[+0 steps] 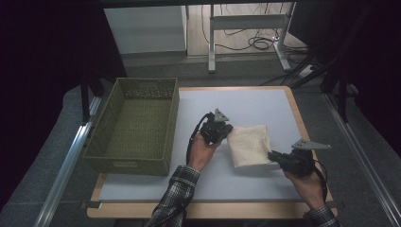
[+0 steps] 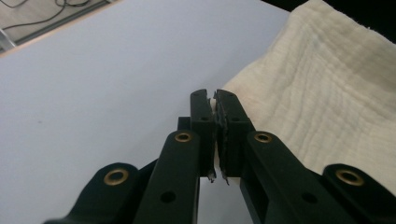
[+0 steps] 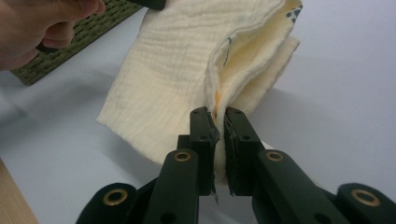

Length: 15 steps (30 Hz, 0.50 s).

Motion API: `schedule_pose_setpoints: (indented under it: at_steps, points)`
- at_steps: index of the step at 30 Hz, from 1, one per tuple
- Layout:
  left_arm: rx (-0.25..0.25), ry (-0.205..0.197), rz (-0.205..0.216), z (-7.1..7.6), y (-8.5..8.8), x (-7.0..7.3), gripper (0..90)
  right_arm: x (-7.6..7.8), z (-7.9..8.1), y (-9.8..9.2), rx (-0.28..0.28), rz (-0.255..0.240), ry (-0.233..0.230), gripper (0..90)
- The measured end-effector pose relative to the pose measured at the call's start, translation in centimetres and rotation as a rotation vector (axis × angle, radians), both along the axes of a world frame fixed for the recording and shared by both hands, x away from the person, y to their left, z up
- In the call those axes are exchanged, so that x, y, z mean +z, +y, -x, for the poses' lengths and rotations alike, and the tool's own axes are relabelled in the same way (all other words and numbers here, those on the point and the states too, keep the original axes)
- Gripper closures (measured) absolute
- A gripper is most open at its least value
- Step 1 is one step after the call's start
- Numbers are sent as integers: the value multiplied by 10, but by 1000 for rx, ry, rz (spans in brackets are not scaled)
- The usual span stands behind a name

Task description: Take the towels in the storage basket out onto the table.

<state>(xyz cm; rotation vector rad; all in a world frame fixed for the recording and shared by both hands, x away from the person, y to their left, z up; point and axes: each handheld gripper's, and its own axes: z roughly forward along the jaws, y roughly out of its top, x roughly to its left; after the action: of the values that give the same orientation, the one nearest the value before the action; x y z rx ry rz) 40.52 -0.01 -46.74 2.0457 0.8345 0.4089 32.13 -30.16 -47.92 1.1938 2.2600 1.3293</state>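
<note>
1. A folded cream muslin cloth [image 1: 249, 145] sits right of centre on the white table mat [image 1: 246, 101], held off the surface between the two grippers.
2. The left gripper [image 1: 226, 131] grips the cloth at the cloth's 9 o'clock edge. In the left gripper view its jaws are pressed together on a thin edge of the fabric [image 2: 322, 88], which spreads away toward 2 o'clock.
3. The right gripper [image 1: 273, 156] grips the cloth at its 4 o'clock corner. In the right gripper view the jaws are clamped on the folded layers [image 3: 196, 79], with a narrow gap between the pads filled by fabric.
4. In the right gripper view the folds of the cloth open toward 1 o'clock, and small blue marks [image 3: 293, 13] show on an inner layer.
5. A green woven basket [image 1: 166, 132] stands at 9 o'clock of the cloth, on the left part of the table and apart from the cloth.
6. The person's left hand [image 1: 202, 150] holds the left gripper from 6 o'clock; the plaid sleeve [image 1: 176, 196] enters from the bottom edge.
7. The right hand [image 1: 307, 182] holds the right gripper near the mat's 5 o'clock corner.
</note>
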Motion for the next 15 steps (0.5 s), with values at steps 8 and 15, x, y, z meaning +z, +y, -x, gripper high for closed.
schedule_pose_setpoints:
  at_steps: [8, 15]
  points:
    - [34, -31, -25, 2, 18, 20, 867, 12, -6, 18, 30, -10, -15, 830]
    - [67, -40, -56, 2, 32, 31, 866, 18, -12, 36, 56, -15, -27, 829]
